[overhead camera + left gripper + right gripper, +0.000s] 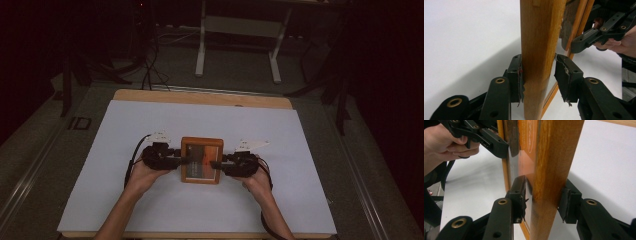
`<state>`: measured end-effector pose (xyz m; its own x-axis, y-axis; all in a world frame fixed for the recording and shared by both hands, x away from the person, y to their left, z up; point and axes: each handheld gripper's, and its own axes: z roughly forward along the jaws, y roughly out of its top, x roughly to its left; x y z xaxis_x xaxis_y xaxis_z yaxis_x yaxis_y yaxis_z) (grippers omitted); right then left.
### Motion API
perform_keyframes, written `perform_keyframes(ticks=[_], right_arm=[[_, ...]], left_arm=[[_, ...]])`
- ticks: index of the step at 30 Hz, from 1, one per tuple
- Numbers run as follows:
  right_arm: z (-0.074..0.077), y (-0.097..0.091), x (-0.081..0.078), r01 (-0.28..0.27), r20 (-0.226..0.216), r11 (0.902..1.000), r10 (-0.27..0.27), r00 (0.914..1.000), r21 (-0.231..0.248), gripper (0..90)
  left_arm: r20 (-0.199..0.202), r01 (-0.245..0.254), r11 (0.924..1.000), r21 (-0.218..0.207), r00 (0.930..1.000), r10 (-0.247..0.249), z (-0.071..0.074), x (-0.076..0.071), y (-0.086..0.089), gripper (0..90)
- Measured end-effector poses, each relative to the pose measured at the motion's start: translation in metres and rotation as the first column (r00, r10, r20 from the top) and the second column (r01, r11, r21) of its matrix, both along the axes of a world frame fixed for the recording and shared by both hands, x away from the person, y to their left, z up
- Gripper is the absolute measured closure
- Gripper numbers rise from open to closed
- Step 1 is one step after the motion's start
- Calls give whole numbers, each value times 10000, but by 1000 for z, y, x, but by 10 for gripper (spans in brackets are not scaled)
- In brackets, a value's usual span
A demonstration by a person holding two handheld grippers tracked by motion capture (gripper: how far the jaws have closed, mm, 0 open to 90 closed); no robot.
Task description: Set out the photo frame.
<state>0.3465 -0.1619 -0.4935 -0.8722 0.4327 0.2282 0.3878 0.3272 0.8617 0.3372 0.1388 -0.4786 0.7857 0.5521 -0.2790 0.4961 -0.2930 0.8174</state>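
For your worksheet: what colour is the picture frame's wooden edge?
Warm orange-brown wood; the picture frame shows best in the right gripper view.

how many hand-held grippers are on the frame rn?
2. Left hand-held gripper straddles the wooden frame's left side; right hand-held gripper straddles its right side.

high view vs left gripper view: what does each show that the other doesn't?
High view alone: the whole white table cover, both forearms and the grey desk legs behind. Left gripper view alone: the left gripper pads, one touching the wooden picture frame, the other with a small gap. Both: the frame and the right gripper on its far edge.
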Motion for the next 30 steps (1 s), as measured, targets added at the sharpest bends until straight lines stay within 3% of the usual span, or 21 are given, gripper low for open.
perform_keyframes(ticks=[10,20,30], right_arm=[[-4,0,7,235,-232,9997,-235,9995,15,604],[-6,0,10,289,-294,9995,-285,9992,117,597],[-8,0,10,338,-218,9991,-333,9992,243,586]], left_arm=[[-165,-212,9995,-243,9996,208,-5,9,-1,595],[-310,-327,9992,-221,9990,320,-6,11,-2,594],[-421,-170,9995,-281,9990,158,-5,11,-3,543]])
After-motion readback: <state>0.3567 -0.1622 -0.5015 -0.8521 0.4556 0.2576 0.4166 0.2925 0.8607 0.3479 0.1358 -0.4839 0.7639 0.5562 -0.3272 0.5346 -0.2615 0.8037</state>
